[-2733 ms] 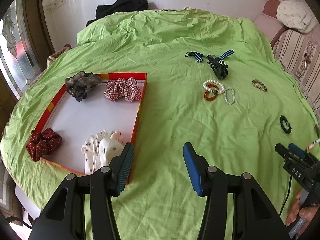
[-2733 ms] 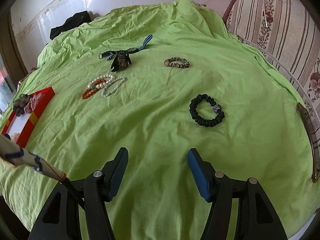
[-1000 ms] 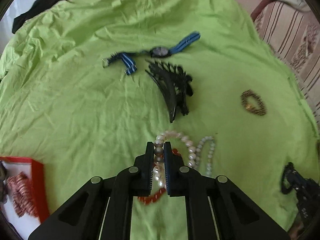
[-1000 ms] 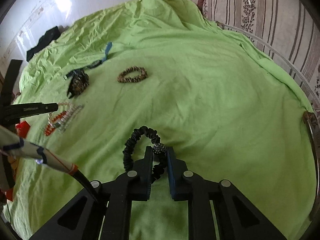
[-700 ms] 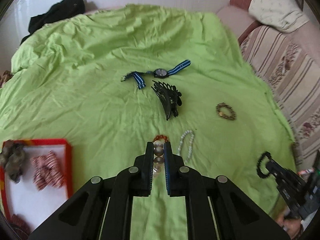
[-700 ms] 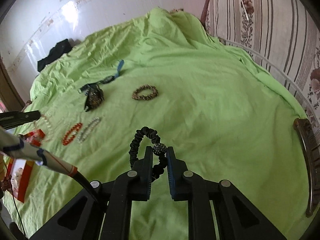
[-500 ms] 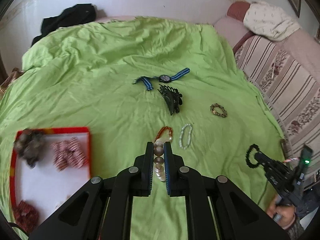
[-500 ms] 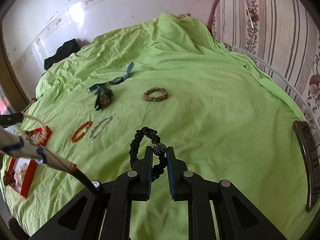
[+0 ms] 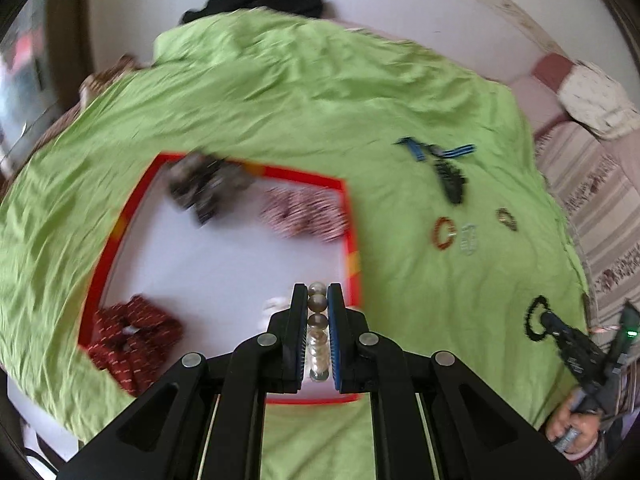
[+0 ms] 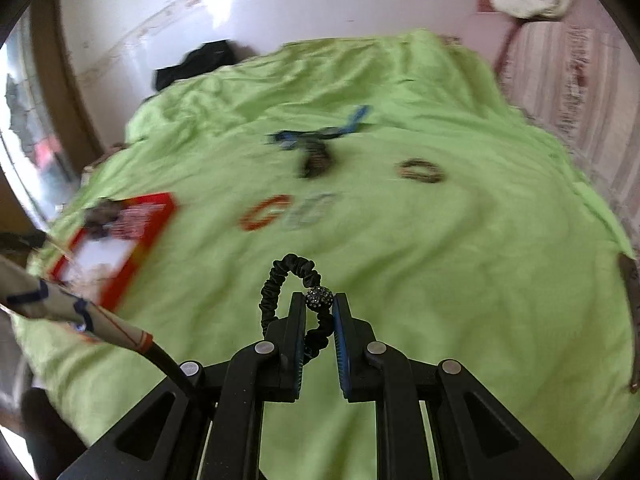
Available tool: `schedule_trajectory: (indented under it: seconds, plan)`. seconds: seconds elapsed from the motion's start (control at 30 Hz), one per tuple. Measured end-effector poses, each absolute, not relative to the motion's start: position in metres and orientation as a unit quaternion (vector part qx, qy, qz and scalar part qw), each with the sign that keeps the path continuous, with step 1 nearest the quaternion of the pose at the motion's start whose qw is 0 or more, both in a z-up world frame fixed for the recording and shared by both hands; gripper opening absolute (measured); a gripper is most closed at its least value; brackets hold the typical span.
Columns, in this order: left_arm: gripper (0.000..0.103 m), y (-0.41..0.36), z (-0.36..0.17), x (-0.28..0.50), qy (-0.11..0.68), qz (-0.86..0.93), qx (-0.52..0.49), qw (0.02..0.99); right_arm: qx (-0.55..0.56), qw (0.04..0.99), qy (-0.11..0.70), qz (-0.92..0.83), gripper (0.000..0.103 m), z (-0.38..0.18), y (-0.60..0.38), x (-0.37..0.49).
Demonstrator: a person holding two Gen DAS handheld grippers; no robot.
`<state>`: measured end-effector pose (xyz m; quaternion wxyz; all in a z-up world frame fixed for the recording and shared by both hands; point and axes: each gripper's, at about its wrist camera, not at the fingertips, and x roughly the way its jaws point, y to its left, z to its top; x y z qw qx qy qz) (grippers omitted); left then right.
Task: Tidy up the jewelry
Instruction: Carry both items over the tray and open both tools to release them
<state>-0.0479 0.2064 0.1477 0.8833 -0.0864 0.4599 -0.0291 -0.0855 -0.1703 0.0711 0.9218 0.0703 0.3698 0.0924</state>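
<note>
my left tongs are clamped on the pearl bracelet, held above the red-rimmed tray on the green bed. my right tongs are clamped on the black scrunchie, above the bed.

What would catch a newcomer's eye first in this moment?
Probably the bright green bedspread, then the red-rimmed tray of scrunchies on its left side. Up close, the left gripper pinches a pearl bracelet over the tray's near right corner, and the right gripper clamps a black scrunchie.
</note>
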Motion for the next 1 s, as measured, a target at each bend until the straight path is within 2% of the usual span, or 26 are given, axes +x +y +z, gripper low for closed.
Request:
schedule_trajectory:
  seconds: [0.33, 0.6, 0.93, 1.0]
  plan:
    - [0.009, 0.277, 0.109, -0.015, 0.48, 0.027, -0.116, 0.869, 0.049, 0.872, 0.403, 0.274, 0.014, 0.103, -0.014, -0.081]
    - [0.009, 0.314, 0.091, -0.003, 0.488, 0.049, -0.144, 0.859, 0.033, 0.813, 0.453, 0.363, 0.015, 0.079, 0.103, -0.055]
    - [0.009, 0.315, 0.091, -0.011, 0.479, 0.035, -0.146, 0.865, 0.004, 0.798, 0.49, 0.351, 0.016, 0.034, 0.134, -0.042]
    - [0.011, 0.31, 0.096, -0.013, 0.475, 0.027, -0.146, 0.867, 0.002, 0.798, 0.489, 0.352, 0.026, 0.036, 0.131, -0.046]
